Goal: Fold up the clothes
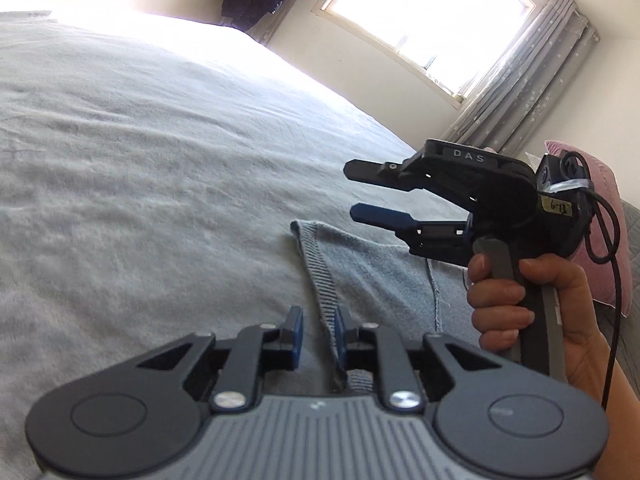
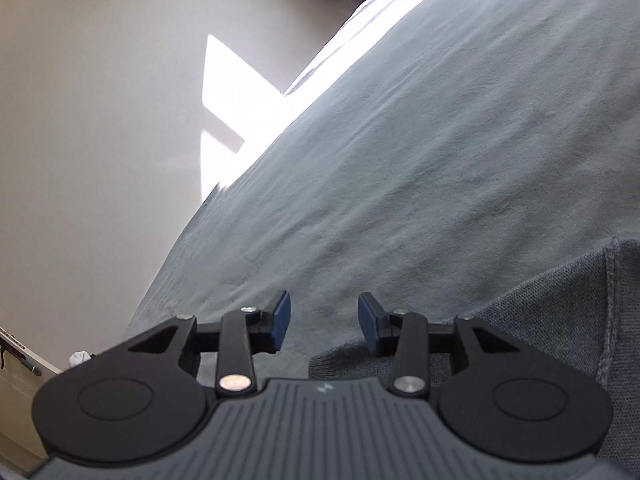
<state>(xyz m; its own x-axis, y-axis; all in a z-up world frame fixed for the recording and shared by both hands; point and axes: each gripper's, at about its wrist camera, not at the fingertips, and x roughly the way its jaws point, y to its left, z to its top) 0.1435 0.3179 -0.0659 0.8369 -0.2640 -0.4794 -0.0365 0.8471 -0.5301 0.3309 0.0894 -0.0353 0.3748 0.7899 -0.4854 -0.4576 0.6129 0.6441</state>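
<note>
The scene is filled by a wide bed under a pale grey, softly creased sheet (image 1: 140, 140), stretched flat, presumably as a folding surface. A bright window with grey patterned curtains (image 1: 532, 76) is seen at the far right, and a pink cushion (image 1: 600, 248) beside it. A grey knitted garment with a ribbed hem (image 1: 380, 272) is laid at the near right of the bed, its corner reaching towards the middle. The right gripper (image 1: 356, 194), held in a person's hand (image 1: 516, 308), is poised above the garment with jaws apart and nothing between them, seemingly a release. The left gripper (image 1: 319, 338) is set around the ribbed hem; its jaws are only part closed, the hem lying against the right pad alone, so no firm hold is judged
</note>
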